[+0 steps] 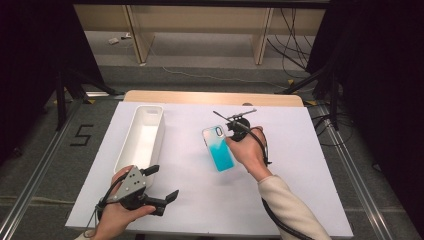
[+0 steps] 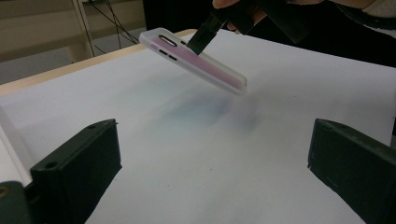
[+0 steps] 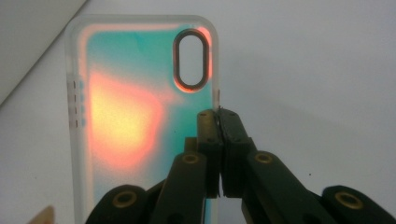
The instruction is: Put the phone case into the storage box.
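**Case lifted in right tool, bin drop looks next**

Your right tool (image 3: 218, 114) is clamped on the long edge of the phone case (image 1: 218, 148), jaws pinched near flat, just below the camera cutout. Grip is thin: only the case wall sits between the pads.

The left gripper view shows the case (image 2: 196, 60) tilted and clear of the counter (image 2: 187, 140), cutout end high, far end low, a shadow under it. So it's in the air, hanging from that one edge. From above, the case sits just left of your right tool, over the middle of the counter.

Your left tool (image 1: 161, 185) is wide open, nothing between the jaws, parked at the near edge. The white bin (image 1: 142, 135) lies just ahead of it and well left of your right tool. Bin looks empty.

My read: pick is done, you're in the carry step. Likely target is the bin.

Next move calls for:
- Travel left from the right tool's spot, toward the bin.
- Keep the low end of the case above the bin wall before crossing it.
- Line the case's long axis with the bin's long axis; the bin is narrow.
- Lower in, then open.

Risk: an edge pinch lets the case swing or slip if you jerk. Move smoothly. Left tool isn't needed unless the bin slides.
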`<state>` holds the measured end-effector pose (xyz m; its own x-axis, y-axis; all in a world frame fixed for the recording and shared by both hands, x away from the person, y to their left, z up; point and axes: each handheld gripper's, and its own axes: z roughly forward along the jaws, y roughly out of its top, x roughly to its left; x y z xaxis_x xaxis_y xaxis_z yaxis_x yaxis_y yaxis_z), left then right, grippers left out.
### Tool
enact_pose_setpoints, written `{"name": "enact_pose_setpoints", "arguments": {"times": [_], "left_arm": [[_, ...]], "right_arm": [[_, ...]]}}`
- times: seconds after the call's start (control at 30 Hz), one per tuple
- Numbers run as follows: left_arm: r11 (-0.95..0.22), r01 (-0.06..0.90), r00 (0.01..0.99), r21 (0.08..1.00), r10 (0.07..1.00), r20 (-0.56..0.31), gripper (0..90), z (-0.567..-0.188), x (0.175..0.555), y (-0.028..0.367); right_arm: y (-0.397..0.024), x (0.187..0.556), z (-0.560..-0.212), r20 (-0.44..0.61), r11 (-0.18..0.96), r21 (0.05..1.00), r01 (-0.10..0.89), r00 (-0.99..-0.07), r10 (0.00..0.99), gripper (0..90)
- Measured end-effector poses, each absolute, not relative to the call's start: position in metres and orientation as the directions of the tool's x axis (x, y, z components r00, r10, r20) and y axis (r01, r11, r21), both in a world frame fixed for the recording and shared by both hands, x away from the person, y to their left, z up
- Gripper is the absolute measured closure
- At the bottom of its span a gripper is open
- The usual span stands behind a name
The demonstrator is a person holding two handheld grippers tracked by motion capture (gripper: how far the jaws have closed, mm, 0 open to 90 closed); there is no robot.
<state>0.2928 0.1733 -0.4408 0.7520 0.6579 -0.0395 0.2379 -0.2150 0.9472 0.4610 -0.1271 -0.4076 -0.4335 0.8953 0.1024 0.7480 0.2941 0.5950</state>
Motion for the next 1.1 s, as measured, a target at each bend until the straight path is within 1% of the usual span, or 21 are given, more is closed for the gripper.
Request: {"name": "enact_pose_setpoints", "arguments": {"times": [0.13, 0.37, 0.4, 0.43, 0.5, 0.57, 0.6, 0.63, 0.67, 0.87, 0.9, 0.97, 1.1], "left_arm": [[-0.215, 0.233, 0.753, 0.948, 0.657, -0.036, 2.0, -0.441, 0.293, 0.173], [-0.212, 0.240, 0.751, 0.947, 0.658, -0.043, 2.0, -0.442, 0.293, 0.173], [-0.209, 0.238, 0.753, 0.948, 0.657, -0.044, 2.0, -0.442, 0.293, 0.172], [-0.209, 0.238, 0.753, 0.948, 0.657, -0.044, 2.0, -0.442, 0.293, 0.172], [-0.208, 0.239, 0.752, 0.949, 0.657, -0.045, 2.0, -0.442, 0.293, 0.172], [-0.208, 0.239, 0.752, 0.948, 0.657, -0.046, 2.0, -0.442, 0.293, 0.172], [-0.208, 0.239, 0.752, 0.948, 0.658, -0.046, 2.0, -0.442, 0.293, 0.172], [-0.208, 0.240, 0.753, 0.948, 0.657, -0.047, 2.0, -0.442, 0.293, 0.172], [-0.212, 0.243, 0.751, 0.947, 0.659, -0.045, 2.0, -0.442, 0.293, 0.172], [-0.211, 0.244, 0.749, 0.947, 0.661, -0.046, 2.0, -0.442, 0.293, 0.172], [-0.210, 0.243, 0.749, 0.947, 0.660, -0.046, 2.0, -0.442, 0.293, 0.172], [-0.214, 0.239, 0.750, 0.947, 0.660, -0.041, 2.0, -0.442, 0.293, 0.172], [-0.208, 0.235, 0.753, 0.950, 0.657, -0.042, 2.0, -0.442, 0.293, 0.172]], "right_arm": [[-0.128, 0.460, -0.405, 0.084, 0.301, 0.632, 0.714, -0.449, 0.889, 89.1], [-0.128, 0.455, -0.398, 0.100, 0.276, 0.679, 0.680, -0.458, 0.883, 89.1], [-0.126, 0.453, -0.396, 0.113, 0.253, 0.677, 0.691, -0.437, 0.892, 89.1], [-0.127, 0.454, -0.395, 0.103, 0.261, 0.689, 0.676, -0.448, 0.888, 89.1], [-0.126, 0.452, -0.393, 0.107, 0.250, 0.697, 0.672, -0.442, 0.890, 89.1], [-0.128, 0.452, -0.393, 0.075, 0.283, 0.719, 0.634, -0.477, 0.876, 89.1], [-0.126, 0.450, -0.392, 0.095, 0.257, 0.712, 0.653, -0.452, 0.887, 89.1], [-0.128, 0.451, -0.392, 0.057, 0.300, 0.724, 0.621, -0.487, 0.871, 89.2], [-0.126, 0.449, -0.391, 0.077, 0.274, 0.716, 0.642, -0.463, 0.883, 89.2], [-0.127, 0.446, -0.389, 0.078, 0.269, 0.739, 0.617, -0.476, 0.876, 89.2], [-0.127, 0.446, -0.389, 0.081, 0.257, 0.749, 0.611, -0.470, 0.879, 89.2], [-0.129, 0.447, -0.388, 0.052, 0.280, 0.770, 0.573, -0.494, 0.868, 89.2], [-0.130, 0.444, -0.386, 0.060, 0.261, 0.791, 0.553, -0.495, 0.867, 89.3]]}}
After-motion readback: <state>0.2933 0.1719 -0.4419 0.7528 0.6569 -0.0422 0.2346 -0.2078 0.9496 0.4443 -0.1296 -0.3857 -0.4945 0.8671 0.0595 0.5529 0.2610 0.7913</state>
